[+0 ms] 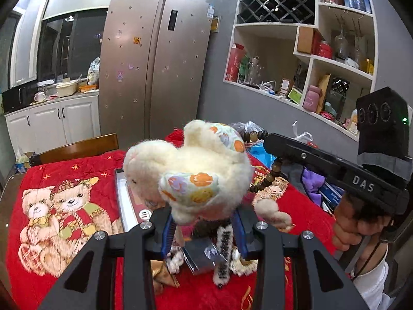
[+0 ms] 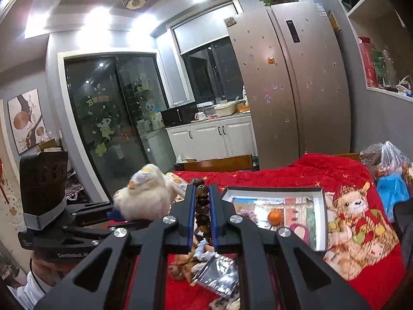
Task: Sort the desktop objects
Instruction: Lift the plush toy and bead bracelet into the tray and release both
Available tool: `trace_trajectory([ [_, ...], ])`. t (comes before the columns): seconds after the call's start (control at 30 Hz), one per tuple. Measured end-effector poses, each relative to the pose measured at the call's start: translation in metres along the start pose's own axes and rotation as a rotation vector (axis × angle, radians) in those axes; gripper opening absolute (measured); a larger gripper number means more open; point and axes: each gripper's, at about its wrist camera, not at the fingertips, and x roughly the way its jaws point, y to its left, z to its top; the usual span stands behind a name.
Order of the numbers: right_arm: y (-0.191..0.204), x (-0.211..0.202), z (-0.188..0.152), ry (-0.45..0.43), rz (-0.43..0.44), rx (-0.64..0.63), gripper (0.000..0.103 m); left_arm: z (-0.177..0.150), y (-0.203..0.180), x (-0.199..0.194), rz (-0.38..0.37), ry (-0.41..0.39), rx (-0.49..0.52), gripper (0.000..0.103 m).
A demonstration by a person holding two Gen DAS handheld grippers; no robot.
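Note:
A cream plush toy with flower-print ears hangs above the red blanket, and my left gripper is shut on its lower part. The right wrist view shows the same plush toy at the left, held in the left gripper. My right gripper is shut on a brown bead bracelet. From the left wrist view the bracelet dangles from the right gripper beside the plush. A shallow open box lies on the blanket to the right, with a small orange inside.
A red teddy-print blanket covers the table. A foil packet and small furry items lie under the grippers. Plastic bags sit at the table's far right. A wooden chair back stands behind the table.

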Motion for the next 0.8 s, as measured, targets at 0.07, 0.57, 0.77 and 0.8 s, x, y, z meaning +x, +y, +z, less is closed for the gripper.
trace_trajectory([
  [0.07, -0.008, 0.013, 0.006, 0.008, -0.003, 0.004, 0.011, 0.006, 0.005, 0.017, -0.004, 0.013, 0.001, 0.038],
  [0.57, -0.104, 0.141, 0.013, 0.14, -0.092, 0.077, 0.011, 0.028, 0.065, 0.162, -0.014, 0.155, -0.046, 0.038],
  [0.77, -0.134, 0.179, -0.011, 0.229, -0.126, 0.107, 0.011, 0.015, 0.079, 0.191, -0.004, 0.221, -0.048, 0.039],
  [0.8, -0.138, 0.185, -0.015, 0.253, -0.129, 0.108, 0.011, 0.013, 0.081, 0.194, -0.003, 0.226, -0.042, 0.039],
])
